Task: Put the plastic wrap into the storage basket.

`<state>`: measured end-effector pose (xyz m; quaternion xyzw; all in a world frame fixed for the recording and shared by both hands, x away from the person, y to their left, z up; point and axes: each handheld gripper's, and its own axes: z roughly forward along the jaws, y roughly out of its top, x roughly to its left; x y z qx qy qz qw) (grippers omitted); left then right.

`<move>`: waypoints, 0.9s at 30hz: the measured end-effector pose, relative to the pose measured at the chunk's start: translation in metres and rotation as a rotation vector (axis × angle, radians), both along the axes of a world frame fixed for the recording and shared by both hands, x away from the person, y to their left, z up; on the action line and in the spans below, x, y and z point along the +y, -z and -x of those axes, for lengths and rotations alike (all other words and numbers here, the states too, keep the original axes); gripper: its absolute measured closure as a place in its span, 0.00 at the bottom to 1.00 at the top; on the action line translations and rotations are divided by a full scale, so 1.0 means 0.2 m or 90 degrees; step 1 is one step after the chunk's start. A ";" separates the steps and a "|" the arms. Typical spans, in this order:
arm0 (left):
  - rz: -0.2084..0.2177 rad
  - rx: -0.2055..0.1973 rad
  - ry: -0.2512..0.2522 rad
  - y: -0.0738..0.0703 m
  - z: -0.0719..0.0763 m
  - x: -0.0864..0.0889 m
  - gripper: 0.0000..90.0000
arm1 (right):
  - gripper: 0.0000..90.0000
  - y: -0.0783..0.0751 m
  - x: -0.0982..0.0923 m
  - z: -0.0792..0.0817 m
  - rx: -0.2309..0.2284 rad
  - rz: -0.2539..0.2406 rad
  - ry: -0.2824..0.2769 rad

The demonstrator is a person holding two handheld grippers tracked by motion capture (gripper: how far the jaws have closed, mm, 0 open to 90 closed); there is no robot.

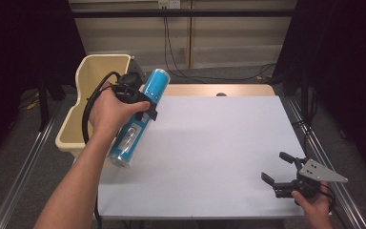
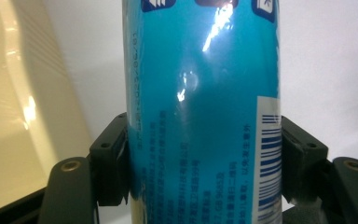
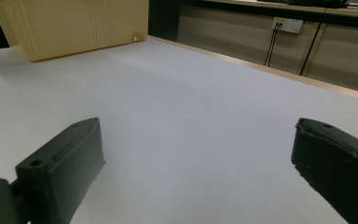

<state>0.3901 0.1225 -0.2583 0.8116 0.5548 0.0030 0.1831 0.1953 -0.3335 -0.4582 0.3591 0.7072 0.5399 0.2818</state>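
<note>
The left hand-held gripper (image 1: 140, 102) is clamped on a blue can (image 1: 138, 119), held tilted above the desk's (image 1: 209, 143) left edge beside the cream bin (image 1: 83, 95). The right hand-held gripper (image 1: 280, 171) rests with jaws apart, empty.

Overhead light falls evenly on the white rectangular table top (image 1: 209, 157); surroundings stay dark. Glare streaks the glossy blue cylindrical can (image 2: 200, 116), its print soft and close. The high view is slightly grainy.

The blue can (image 2: 200, 116) looks like glossy, smooth metal with sharp highlights. The cream bin (image 1: 93, 71) appears to be shiny plastic. The white table (image 1: 209, 152) is matt, with a wooden edge.
</note>
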 end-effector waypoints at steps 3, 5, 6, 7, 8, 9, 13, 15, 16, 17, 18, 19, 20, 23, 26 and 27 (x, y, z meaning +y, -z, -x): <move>0.003 -0.002 -0.005 -0.01 0.00 0.02 0.36 | 0.02 0.00 0.00 0.00 0.000 0.000 0.000; 0.005 -0.003 -0.015 -0.01 0.00 0.04 0.36 | 0.02 0.00 0.00 0.00 -0.001 0.000 0.000; 0.005 -0.005 -0.016 -0.01 0.00 0.05 0.36 | 0.02 0.00 0.00 0.00 -0.001 0.000 0.001; 0.000 -0.001 -0.016 -0.02 -0.01 0.06 0.36 | 0.02 0.00 0.00 0.00 0.000 0.000 0.001; 0.003 -0.004 -0.022 -0.02 -0.01 0.06 0.36 | 0.02 0.00 0.00 0.00 0.000 -0.001 0.000; 0.000 -0.004 -0.020 -0.02 -0.01 0.07 0.36 | 0.02 0.00 0.00 0.00 0.000 0.002 -0.001; 0.000 -0.006 -0.025 -0.03 -0.01 0.10 0.36 | 0.02 0.00 0.00 0.00 0.000 0.002 -0.001; -0.001 -0.007 -0.033 -0.04 -0.01 0.11 0.36 | 0.02 0.00 0.00 0.00 0.000 0.001 0.000; -0.002 -0.005 -0.037 -0.04 -0.01 0.12 0.36 | 0.02 0.00 0.00 0.00 0.001 -0.001 0.000; -0.001 -0.010 -0.037 -0.04 -0.02 0.13 0.36 | 0.02 0.00 0.00 0.00 0.001 -0.001 0.000; -0.001 -0.010 -0.042 -0.04 -0.02 0.14 0.36 | 0.02 0.00 0.00 0.00 0.000 0.001 0.001; -0.002 -0.009 -0.046 -0.04 -0.02 0.15 0.36 | 0.02 0.00 0.00 0.00 0.000 0.002 0.000; -0.002 -0.010 -0.049 -0.04 -0.02 0.16 0.36 | 0.02 0.00 0.00 0.00 0.001 0.001 0.000; -0.005 -0.010 -0.059 -0.03 -0.02 0.19 0.36 | 0.02 0.00 0.01 0.00 0.002 0.000 0.000; -0.006 -0.011 -0.065 -0.04 -0.03 0.21 0.36 | 0.02 0.00 0.01 0.00 0.002 0.001 0.000; -0.009 -0.010 -0.069 -0.04 -0.03 0.22 0.36 | 0.02 0.00 0.01 0.00 0.002 0.002 0.000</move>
